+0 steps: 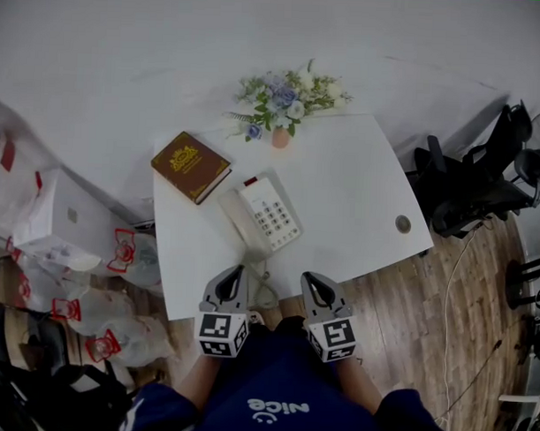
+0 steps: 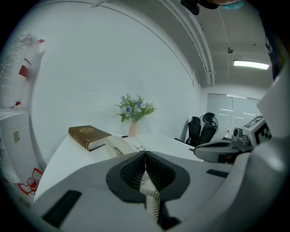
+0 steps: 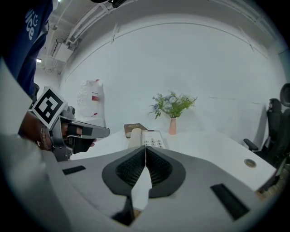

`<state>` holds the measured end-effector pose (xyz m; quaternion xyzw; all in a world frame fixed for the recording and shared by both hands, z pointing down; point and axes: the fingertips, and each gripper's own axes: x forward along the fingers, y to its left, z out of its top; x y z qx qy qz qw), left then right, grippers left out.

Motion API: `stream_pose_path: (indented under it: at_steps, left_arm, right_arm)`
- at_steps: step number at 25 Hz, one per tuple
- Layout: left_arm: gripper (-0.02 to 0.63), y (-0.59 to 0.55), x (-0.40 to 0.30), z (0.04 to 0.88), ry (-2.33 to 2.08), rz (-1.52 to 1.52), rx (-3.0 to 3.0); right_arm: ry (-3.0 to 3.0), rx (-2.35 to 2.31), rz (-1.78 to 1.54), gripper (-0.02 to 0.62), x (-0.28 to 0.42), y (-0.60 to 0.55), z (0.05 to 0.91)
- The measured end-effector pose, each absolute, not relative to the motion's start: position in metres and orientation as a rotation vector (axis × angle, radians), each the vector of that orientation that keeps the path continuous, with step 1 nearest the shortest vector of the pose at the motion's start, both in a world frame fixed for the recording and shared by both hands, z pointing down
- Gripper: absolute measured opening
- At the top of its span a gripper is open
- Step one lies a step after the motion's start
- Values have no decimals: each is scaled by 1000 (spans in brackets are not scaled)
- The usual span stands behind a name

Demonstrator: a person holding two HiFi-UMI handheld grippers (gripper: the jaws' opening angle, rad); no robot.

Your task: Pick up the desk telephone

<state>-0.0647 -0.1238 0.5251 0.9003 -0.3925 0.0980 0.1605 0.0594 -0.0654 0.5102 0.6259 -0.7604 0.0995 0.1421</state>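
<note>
**Head view.** Desk telephone (image 1: 266, 214) at mid-table, handset on its left side, coiled cord (image 1: 264, 291) trailing over the near edge of the table (image 1: 359, 187). Left gripper (image 1: 238, 271) and right gripper (image 1: 311, 279) side by side at that near edge, short of the phone, both clenched on nothing. Book (image 1: 190, 167) just left of and beyond the phone; flower vase (image 1: 281, 136) at the far edge. Open tabletop to the right, up to a round cable hole (image 1: 403, 225). Bags (image 1: 74, 248) crowded off the left edge, chairs (image 1: 470, 186) off the right.

**Left gripper view.** Jaws pressed together, empty. Cord directly below the closed tips, handset ahead, book behind it.
- Risk: snagging the cord on the way in, likely dragging the phone toward the near edge.
- Risk: arriving with jaws closed, likely pushing the handset off its cradle rather than gripping it.

**Right gripper view.** Jaws likewise together, nothing between them. Phone dead ahead, keypad facing up; vase beyond, right of it.
- Risk: overshooting past the phone, likely tipping the vase.
- Room: clear table on the right for approach; tight on the left beside the book.
</note>
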Motion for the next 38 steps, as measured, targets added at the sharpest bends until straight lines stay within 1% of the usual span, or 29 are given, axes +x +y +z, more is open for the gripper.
stream_pose_path:
  at_steps: [10,27,34,38]
  left_arm:
    - [17,-136,-75,530,-1180,267,2492]
    - [17,-172,-62,523,-1347,207,2331]
    - [17,-182,-52,530,-1373,209,2265]
    - [17,-186,-48,532,-1398,193,2231]
  right_arm:
    - [-2239,1710,247,23,49,-90,511]
    - [-2361,1543,229,23,76,-160,500]
    - [-2399,1468,248,23,85,-178,505]
    - [-2393,1419,332,23,91,-188,517]
